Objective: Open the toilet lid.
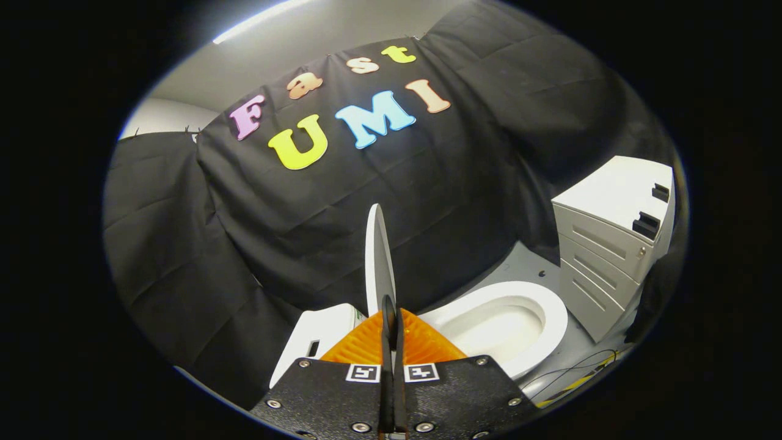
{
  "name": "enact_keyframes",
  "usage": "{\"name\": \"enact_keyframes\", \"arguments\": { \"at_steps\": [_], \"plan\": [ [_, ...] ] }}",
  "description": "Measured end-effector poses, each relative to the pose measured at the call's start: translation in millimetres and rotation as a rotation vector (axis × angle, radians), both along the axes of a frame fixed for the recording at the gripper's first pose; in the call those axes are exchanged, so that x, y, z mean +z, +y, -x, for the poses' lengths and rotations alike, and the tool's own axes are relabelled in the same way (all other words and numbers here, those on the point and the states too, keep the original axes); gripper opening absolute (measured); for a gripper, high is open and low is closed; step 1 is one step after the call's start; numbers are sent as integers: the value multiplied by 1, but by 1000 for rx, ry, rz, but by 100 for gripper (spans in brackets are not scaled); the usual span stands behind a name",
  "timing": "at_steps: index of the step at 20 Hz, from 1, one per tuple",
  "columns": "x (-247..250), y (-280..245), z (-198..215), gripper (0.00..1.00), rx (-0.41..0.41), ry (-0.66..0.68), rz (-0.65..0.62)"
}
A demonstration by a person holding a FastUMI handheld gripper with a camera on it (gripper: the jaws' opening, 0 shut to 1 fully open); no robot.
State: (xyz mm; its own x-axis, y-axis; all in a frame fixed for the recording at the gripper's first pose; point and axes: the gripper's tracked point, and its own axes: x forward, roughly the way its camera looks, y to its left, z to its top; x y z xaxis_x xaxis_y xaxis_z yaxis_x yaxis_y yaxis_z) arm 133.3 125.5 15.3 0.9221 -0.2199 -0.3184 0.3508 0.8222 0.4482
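The white toilet lid [379, 256] stands raised, seen edge-on, rising straight up from between my fingers. My gripper [391, 318] is shut on the lid's edge, one finger pressed against each face. To the right of the lid the open toilet bowl and seat [507, 324] lie uncovered. The white tank [324, 336] sits to the left of the lid, just beyond the fingers.
A white drawer cabinet [611, 244] stands to the right of the bowl, close to it. Black cloth walls close in behind and to the left. Cables [580, 376] lie on the grey floor in front of the bowl.
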Motion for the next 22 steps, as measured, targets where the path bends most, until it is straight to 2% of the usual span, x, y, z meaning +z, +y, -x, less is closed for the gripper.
{"name": "enact_keyframes", "arguments": {
  "at_steps": [22],
  "plan": [
    [23,134,-47,0,191,-37,202]
  ]
}}
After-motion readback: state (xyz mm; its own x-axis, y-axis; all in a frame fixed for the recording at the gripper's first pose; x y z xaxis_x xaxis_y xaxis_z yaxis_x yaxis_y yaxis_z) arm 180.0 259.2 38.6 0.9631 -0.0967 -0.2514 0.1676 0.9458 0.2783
